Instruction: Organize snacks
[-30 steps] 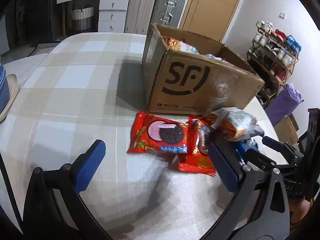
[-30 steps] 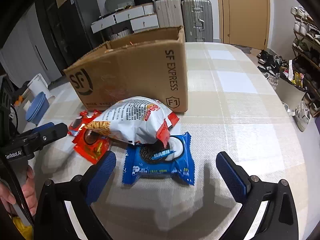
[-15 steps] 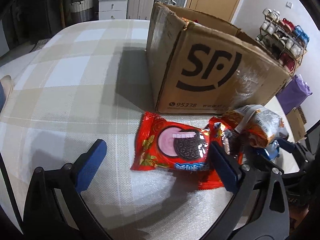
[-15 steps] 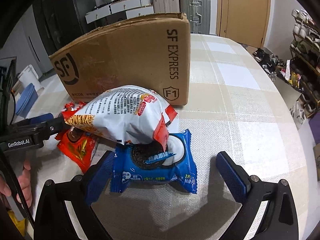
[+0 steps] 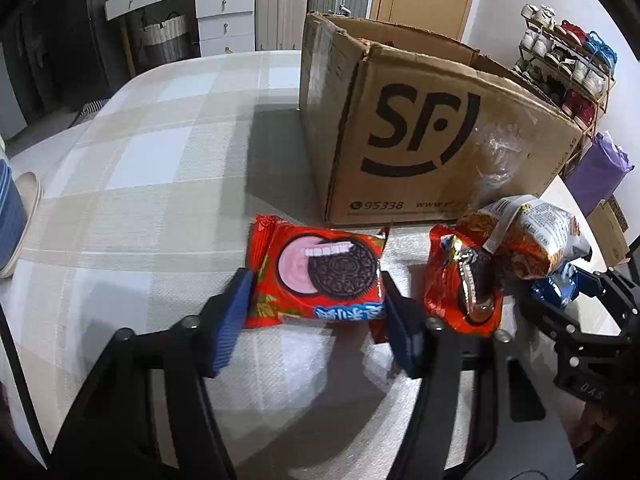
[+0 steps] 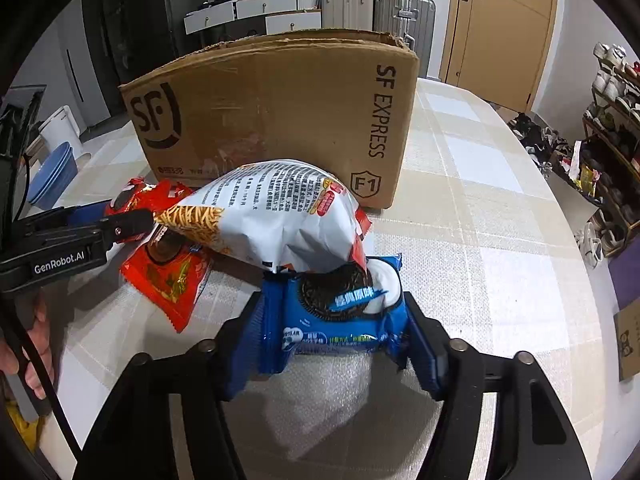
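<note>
A red cookie pack lies flat on the checked tablecloth in front of the cardboard box. My left gripper is closing on it, and its blue pads touch both side edges. In the right wrist view a blue cookie pack is bunched between the closing pads of my right gripper. A white and orange snack bag rests on that pack's far end and on a second red pack. The box's contents are hidden from here.
Blue basins sit past the table's left edge. A shoe rack stands on the right, with suitcases and white drawers behind. A hand holds the left gripper's handle. Bare tablecloth stretches right of the box.
Both grippers went from wide open to closed onto a pack each. The left one moved forward and down to the red pack. The blue pack crumpled between the right pads.
</note>
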Demonstrator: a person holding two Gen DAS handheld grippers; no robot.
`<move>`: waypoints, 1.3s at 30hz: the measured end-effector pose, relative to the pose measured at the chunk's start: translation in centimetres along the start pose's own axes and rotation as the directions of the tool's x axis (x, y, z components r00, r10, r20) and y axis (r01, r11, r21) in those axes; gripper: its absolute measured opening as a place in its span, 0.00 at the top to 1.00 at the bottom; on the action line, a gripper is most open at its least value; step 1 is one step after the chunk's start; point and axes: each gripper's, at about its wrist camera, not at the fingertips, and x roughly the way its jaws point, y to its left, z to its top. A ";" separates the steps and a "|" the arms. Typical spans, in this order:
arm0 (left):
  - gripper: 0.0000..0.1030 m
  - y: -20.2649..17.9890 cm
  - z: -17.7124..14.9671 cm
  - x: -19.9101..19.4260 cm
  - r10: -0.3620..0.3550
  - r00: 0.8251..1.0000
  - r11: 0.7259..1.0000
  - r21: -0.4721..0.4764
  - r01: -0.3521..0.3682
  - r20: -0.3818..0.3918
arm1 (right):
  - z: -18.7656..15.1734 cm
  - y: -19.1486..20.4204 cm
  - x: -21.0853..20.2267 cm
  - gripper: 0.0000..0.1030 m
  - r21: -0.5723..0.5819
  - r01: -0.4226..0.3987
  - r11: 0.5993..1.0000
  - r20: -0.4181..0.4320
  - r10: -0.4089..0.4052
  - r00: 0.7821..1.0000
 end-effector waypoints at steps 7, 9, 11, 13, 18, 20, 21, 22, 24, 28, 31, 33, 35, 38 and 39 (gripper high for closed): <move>0.56 0.8 -0.1 -0.9 -0.026 1.000 1.000 -0.018 0.026 -0.003 | -0.8 -1.6 -1.2 0.51 0.069 -0.085 0.994 0.004 0.085 0.996; 0.56 1.7 -1.5 -1.4 -0.023 1.000 1.000 -0.016 0.023 0.002 | -1.1 -2.0 -1.7 0.52 0.084 -0.108 0.991 0.011 0.107 0.994; 0.56 1.9 -1.8 -1.7 -0.028 1.000 0.999 -0.019 0.028 0.000 | -1.6 -2.5 -2.1 0.52 0.099 -0.136 0.986 0.018 0.135 0.991; 0.56 2.5 -3.5 -2.1 -0.030 1.000 0.999 -0.021 0.030 -0.002 | -1.9 -2.8 -2.6 0.52 0.112 -0.157 0.981 0.022 0.155 0.988; 0.57 2.9 -5.1 -3.3 -0.037 0.999 0.999 -0.033 0.037 -0.009 | -3.0 -3.5 -4.2 0.52 0.132 -0.207 0.969 0.050 0.202 0.978; 0.57 2.8 -5.9 -3.9 -0.041 0.999 0.999 -0.035 0.041 -0.011 | -3.5 -3.3 -5.0 0.52 0.127 -0.217 0.968 0.062 0.210 0.976; 0.57 2.9 -6.2 -4.2 -0.046 0.999 0.998 -0.039 0.046 -0.010 | -3.7 -2.8 -5.5 0.52 0.123 -0.218 0.968 0.067 0.211 0.975; 0.57 2.9 -6.6 -4.5 -0.050 0.999 0.998 -0.040 0.049 -0.009 | -3.9 -2.5 -5.9 0.52 0.119 -0.222 0.968 0.074 0.214 0.974; 0.57 2.9 -7.3 -5.4 -0.056 0.998 0.998 -0.043 0.056 -0.003 | -4.2 -2.1 -6.7 0.52 0.114 -0.232 0.966 0.086 0.223 0.971; 0.57 2.6 -8.3 -7.6 -0.068 0.998 0.997 -0.044 0.069 0.017 | -4.6 -1.4 -8.2 0.52 0.108 -0.255 0.961 0.113 0.243 0.963; 0.57 2.3 -8.8 -9.5 -0.079 0.996 0.996 -0.035 0.080 0.044 | -4.8 -0.9 -9.5 0.52 0.104 -0.279 0.955 0.140 0.264 0.954; 0.57 1.9 -9.0 -11.1 -0.085 0.994 0.996 -0.030 0.087 0.064 | -4.8 -0.8 -10.3 0.52 0.112 -0.308 0.945 0.160 0.289 0.944; 0.57 1.6 -9.1 -12.4 -0.097 0.992 0.995 -0.024 0.099 0.079 | -4.7 -0.6 -11.0 0.52 0.114 -0.329 0.937 0.173 0.307 0.936; 0.57 0.8 -9.4 -15.0 -0.103 0.988 0.995 -0.001 0.104 0.111 | -4.6 -0.1 -12.2 0.52 0.107 -0.354 0.929 0.196 0.329 0.924; 0.57 0.5 -9.5 -15.6 -0.104 0.987 0.995 0.005 0.104 0.119 | -4.6 0.1 -12.5 0.52 0.103 -0.358 0.928 0.202 0.333 0.921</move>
